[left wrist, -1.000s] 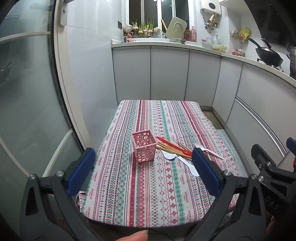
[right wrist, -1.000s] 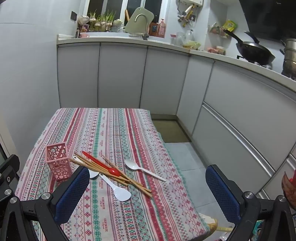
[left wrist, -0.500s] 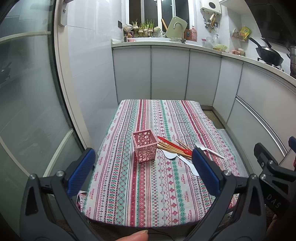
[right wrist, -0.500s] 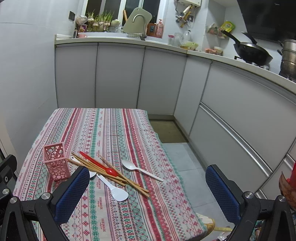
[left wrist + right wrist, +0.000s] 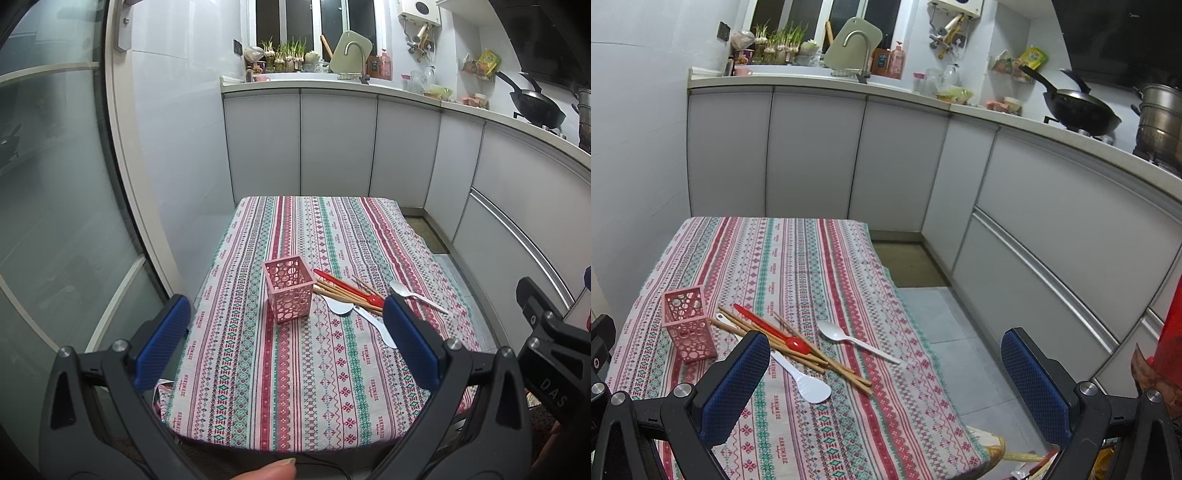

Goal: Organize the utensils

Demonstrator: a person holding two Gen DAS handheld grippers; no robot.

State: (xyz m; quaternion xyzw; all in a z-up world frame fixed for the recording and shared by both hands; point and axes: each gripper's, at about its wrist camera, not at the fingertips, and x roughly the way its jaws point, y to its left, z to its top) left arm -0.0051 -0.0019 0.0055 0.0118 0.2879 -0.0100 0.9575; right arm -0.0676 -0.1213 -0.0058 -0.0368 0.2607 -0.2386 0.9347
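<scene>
We see nothing sorted yet. The desk under a striped patterned tablecloth (image 5: pixel 280 387) fills the centre of the left wrist view, lower left of the right wrist view. The pink perforated square plastic utensil holder (image 5: pixel 290 291) stands upright mid-frame and looks empty. All utensils lie flat just right of it: a bundle of long wooden chopsticks (image 5: pixel 798 350) crossing the heap, a flat white plastic rice paddle (image 5: pixel 803 380) partly under them, a red plastic spoon (image 5: pixel 768 328) on top, and a white plastic spoon (image 5: pixel 849 339) lying apart toward the right desk edge. A second white scoop (image 5: pixel 338 306) sits beside the holder, mostly hidden.

Left hand-held gripper (image 5: pixel 286 334): jaws spread wide, holding nothing, short of the desk's near edge. Right hand-held gripper (image 5: pixel 886 384): same, spread and empty, low centre of its frame.

Our read: everything is left to do. The overlapping chopsticks and paddle will make single picks awkward. The counter, wok (image 5: pixel 1078 107) and pot in the upper right are well clear.
</scene>
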